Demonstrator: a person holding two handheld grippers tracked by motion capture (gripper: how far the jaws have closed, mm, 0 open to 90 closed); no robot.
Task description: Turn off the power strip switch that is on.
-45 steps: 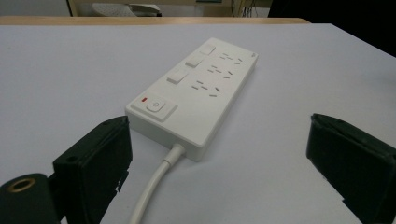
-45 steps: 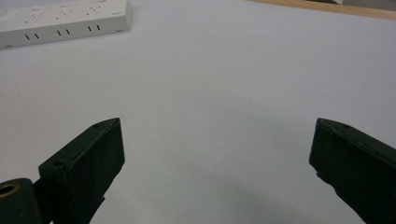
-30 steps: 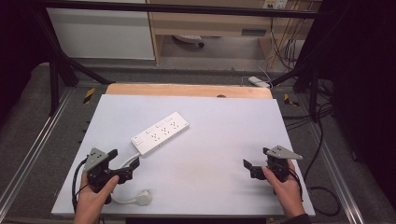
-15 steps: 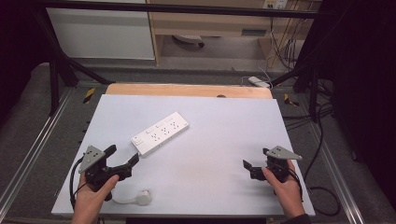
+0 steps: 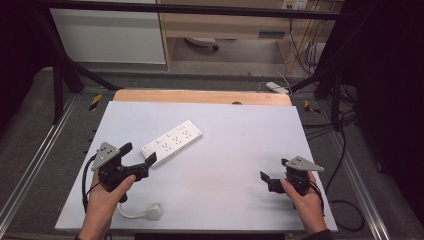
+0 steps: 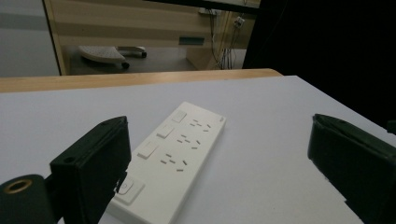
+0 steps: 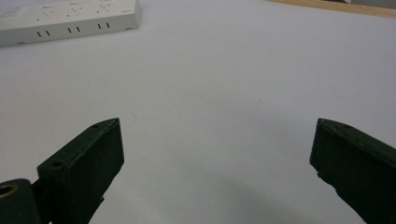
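Jaws spread wide on your left gripper, and they sit right at the near end of the power strip, which looks like a line-up to take it by that end. In the left gripper view the strip runs away from you between the two black jaws, its switch end closest and its sockets facing up, so the approach seems chosen to straddle the narrow width rather than the length.

Your right gripper is also spread apart, holding nothing, hovering low over bare table well apart from the strip; I judge it is parked there to stay clear while the left does the reaching.

The strip lies flat on the white table, left of centre. Its long axis runs diagonally: near end toward your left hand, far end pointing up and to the right, toward the wooden edge.

Near the front edge, just beside your left wrist, lies a white plug with a short run of cord; I cannot tell where the cord leads
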